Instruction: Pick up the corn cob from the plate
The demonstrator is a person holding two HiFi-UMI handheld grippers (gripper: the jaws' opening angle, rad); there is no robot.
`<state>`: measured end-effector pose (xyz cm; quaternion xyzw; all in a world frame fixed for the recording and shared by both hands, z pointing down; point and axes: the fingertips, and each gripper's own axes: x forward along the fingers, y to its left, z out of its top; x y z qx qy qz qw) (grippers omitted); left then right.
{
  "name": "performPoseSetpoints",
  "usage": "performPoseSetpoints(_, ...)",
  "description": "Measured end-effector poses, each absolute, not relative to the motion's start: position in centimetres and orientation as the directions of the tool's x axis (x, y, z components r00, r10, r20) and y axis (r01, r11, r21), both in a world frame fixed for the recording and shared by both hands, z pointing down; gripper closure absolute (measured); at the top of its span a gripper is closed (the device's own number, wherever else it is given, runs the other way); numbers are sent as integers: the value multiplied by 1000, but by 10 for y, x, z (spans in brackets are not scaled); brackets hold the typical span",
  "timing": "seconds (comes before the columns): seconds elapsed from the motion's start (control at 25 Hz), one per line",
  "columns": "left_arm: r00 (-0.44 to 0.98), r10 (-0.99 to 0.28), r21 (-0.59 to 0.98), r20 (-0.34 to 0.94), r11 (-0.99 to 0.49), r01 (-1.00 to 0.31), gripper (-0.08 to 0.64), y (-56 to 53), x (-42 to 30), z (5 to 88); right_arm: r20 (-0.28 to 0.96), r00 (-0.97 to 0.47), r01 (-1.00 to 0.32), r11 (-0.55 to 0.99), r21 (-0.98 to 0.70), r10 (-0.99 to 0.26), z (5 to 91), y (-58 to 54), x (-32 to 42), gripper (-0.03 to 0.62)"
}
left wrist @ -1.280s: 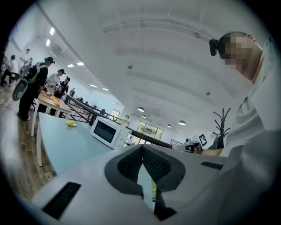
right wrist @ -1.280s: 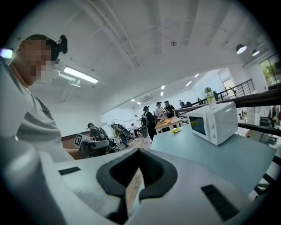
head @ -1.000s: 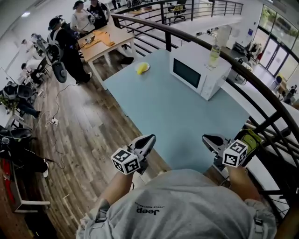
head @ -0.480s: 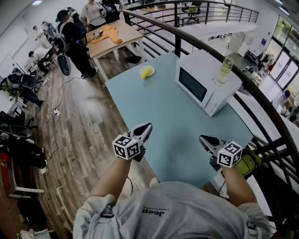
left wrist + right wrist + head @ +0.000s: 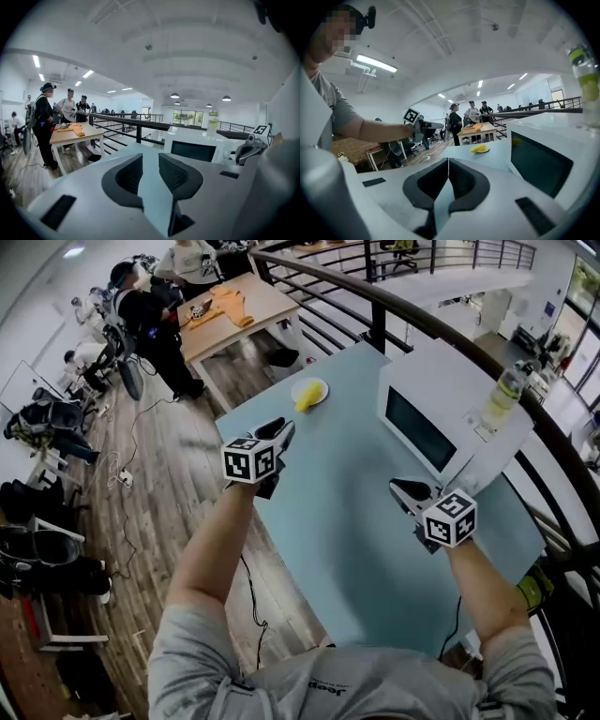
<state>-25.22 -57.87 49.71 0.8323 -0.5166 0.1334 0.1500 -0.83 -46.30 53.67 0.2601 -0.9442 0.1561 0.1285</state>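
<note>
A yellow corn cob [image 5: 305,397] lies on a small white plate [image 5: 317,385] at the far left corner of the light blue table [image 5: 347,521]. My left gripper [image 5: 281,432] hovers over the table's left edge, a short way short of the plate. Its jaws are opening, with a narrow gap and nothing between them [image 5: 150,161]. My right gripper [image 5: 401,489] is shut and empty, hanging over the table in front of the microwave. In the right gripper view, the corn cob [image 5: 478,148] shows ahead beyond the shut jaws [image 5: 448,161].
A white microwave [image 5: 427,423] stands on the table's right side with a drink bottle [image 5: 502,395] on top. A dark curved railing [image 5: 394,310] runs behind the table. Beyond the plate is a wooden table [image 5: 234,306] with several people standing around it.
Both hands have gone forward over the table toward the plate, the left one farther. The plate and microwave now sit closer in the head view.
</note>
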Motion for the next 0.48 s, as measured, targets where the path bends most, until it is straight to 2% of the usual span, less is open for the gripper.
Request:
performPoseSetpoints(0.16,397,-827,80,398,-400,-913,414,-692,-282,537,352,-795,-580,788,-205,-494,576,-549,-48,575)
performPoseSetpoints(0.48,410,-702,126,582,-421,-899,271,-811,-279,655,403,-781,-578,797,-177,-477,639,-645,-104,575)
